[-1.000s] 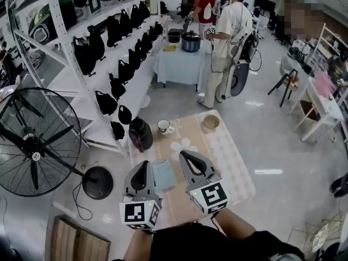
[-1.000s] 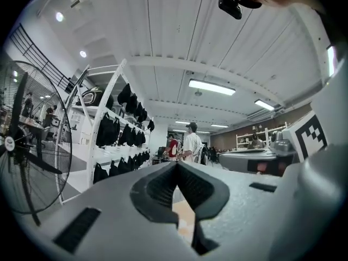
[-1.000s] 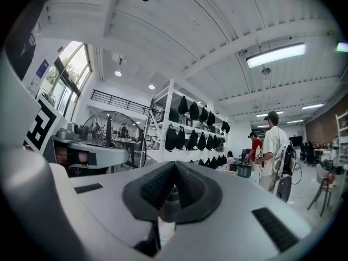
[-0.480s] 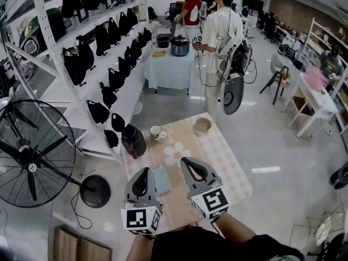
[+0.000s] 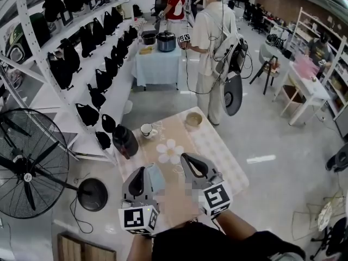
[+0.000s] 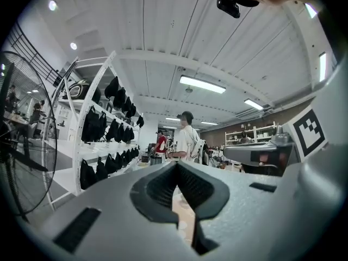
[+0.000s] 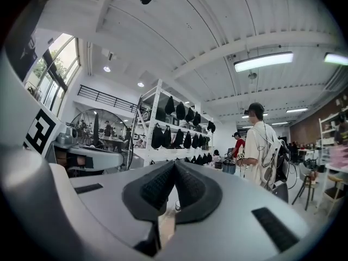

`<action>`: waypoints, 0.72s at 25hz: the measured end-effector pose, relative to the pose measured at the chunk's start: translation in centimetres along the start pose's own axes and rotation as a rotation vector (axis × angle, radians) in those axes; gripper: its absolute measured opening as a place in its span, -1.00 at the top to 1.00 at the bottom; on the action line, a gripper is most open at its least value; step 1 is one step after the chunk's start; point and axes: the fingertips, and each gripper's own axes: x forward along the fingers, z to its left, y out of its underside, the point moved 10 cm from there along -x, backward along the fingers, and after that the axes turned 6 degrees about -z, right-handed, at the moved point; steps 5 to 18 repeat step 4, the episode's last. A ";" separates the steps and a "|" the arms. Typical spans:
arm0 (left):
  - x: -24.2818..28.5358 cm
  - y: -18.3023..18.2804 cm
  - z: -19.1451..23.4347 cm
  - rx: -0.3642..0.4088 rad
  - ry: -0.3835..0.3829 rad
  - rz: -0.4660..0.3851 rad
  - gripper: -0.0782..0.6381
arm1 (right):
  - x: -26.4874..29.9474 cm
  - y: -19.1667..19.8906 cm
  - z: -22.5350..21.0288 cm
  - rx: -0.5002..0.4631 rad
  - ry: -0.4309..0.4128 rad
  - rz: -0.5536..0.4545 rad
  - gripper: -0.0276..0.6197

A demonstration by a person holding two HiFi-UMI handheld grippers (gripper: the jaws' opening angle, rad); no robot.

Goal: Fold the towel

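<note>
A small light blue towel [image 5: 156, 176] lies folded flat on the beige tablecloth [image 5: 217, 156] of a low table, near its front. My left gripper [image 5: 138, 170] hovers level just beside the towel's left edge and covers part of it; its jaws are shut and empty. My right gripper [image 5: 186, 157] hangs a little to the right of the towel, also shut with nothing in it. In the left gripper view the left gripper's [image 6: 176, 165] pads meet in a closed V, and in the right gripper view the right gripper [image 7: 174, 164] shows the same.
On the table's far end stand a dark jug [image 5: 125, 141], a white cup [image 5: 147, 130] and a bowl [image 5: 193, 119]. A big floor fan [image 5: 30, 170] and a white rack of black bags [image 5: 81, 64] line the left. A person [image 5: 213, 48] stands beyond the table.
Both grippers have edged forward over the table, still shut. The left gripper now overlaps the towel's left edge, where a small gap showed before.
</note>
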 end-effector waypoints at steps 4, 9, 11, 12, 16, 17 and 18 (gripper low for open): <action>0.8 0.0 -0.5 -0.005 0.021 -0.006 0.77 | -0.1 -0.4 -0.5 -0.010 0.009 -0.003 0.91; 0.8 0.0 -0.5 -0.005 0.021 -0.006 0.77 | -0.1 -0.4 -0.5 -0.010 0.009 -0.003 0.91; 0.8 0.0 -0.5 -0.005 0.021 -0.006 0.77 | -0.1 -0.4 -0.5 -0.010 0.009 -0.003 0.91; 0.8 0.0 -0.5 -0.005 0.021 -0.006 0.77 | -0.1 -0.4 -0.5 -0.010 0.009 -0.003 0.91; 0.8 0.0 -0.5 -0.005 0.021 -0.006 0.77 | -0.1 -0.4 -0.5 -0.010 0.009 -0.003 0.91; 0.8 0.0 -0.5 -0.005 0.021 -0.006 0.77 | -0.1 -0.4 -0.5 -0.010 0.009 -0.003 0.91; 0.8 0.0 -0.5 -0.005 0.021 -0.006 0.77 | -0.1 -0.4 -0.5 -0.010 0.009 -0.003 0.91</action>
